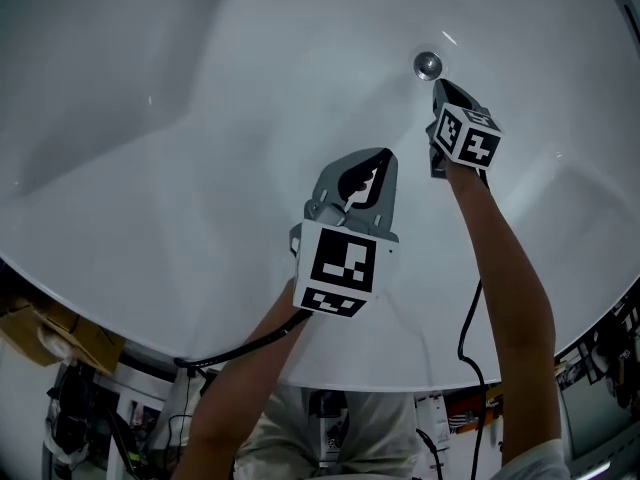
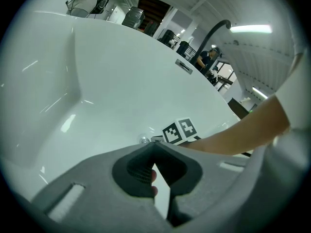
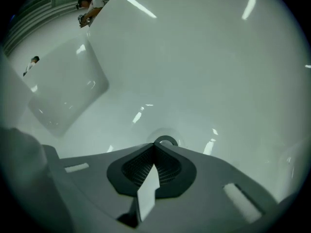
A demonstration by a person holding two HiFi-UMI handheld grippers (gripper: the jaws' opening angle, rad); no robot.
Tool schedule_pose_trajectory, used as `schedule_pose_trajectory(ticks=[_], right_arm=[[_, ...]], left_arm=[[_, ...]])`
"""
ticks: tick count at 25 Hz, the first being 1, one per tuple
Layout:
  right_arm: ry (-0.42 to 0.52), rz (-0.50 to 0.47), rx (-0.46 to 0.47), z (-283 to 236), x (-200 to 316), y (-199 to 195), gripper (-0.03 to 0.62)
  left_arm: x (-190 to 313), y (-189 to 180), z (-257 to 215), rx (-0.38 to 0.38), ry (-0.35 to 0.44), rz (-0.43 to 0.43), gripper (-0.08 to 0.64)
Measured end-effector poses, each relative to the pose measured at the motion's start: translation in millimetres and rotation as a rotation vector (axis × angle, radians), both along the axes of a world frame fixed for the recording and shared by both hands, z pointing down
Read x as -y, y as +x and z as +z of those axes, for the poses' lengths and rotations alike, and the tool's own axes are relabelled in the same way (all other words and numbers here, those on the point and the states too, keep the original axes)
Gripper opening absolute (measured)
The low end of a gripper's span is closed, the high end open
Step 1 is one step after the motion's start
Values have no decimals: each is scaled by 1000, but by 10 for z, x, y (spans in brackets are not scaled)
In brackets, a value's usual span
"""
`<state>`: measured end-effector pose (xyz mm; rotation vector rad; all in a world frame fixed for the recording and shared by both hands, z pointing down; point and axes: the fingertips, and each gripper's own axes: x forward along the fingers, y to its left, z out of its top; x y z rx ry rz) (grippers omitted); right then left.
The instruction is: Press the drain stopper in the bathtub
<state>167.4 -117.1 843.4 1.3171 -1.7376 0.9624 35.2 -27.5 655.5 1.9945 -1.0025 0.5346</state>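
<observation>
Round chrome drain stopper [image 1: 427, 65] lies just ahead of right gripper [image 1: 441, 88], jaws closed & empty; left gripper [image 1: 372, 168], likewise closed, sits farther back.

Workshop-like hall: white bathtub [image 1: 200, 168] under ceiling strip lights [image 2: 250, 29]

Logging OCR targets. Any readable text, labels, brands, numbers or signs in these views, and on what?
No readable words, brands or numbers in any view.
Cubes on left gripper and right gripper: black-and-white square marker patterns only, no letters.
Tub and stopper: no print visible.
Clutter below the tub rim, head view: any labels are too small and dark to read.
</observation>
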Motion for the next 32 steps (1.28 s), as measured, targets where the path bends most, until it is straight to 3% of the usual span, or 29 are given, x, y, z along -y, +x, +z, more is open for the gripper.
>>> schedule_pose_trajectory(ticks=[7, 12, 20, 25, 32], right_arm=[[-46, -102, -49, 325, 53, -25, 2], [-62, -71, -56, 512, 105, 63, 3], [-88, -145, -69, 721, 189, -37, 2], [-171, -161, -84, 895, 112, -75, 2], [-205, -140, -87, 864, 104, -104, 3]], left_arm=[[6, 10, -10, -16, -2, 10, -2], [8, 15, 17, -19, -15, 9, -2], [47, -24, 42, -29, -24, -5, -2], [32, -60, 28, -40, -20, -2, -2], [10, -96, -24, -38, -26, -6, -2]])
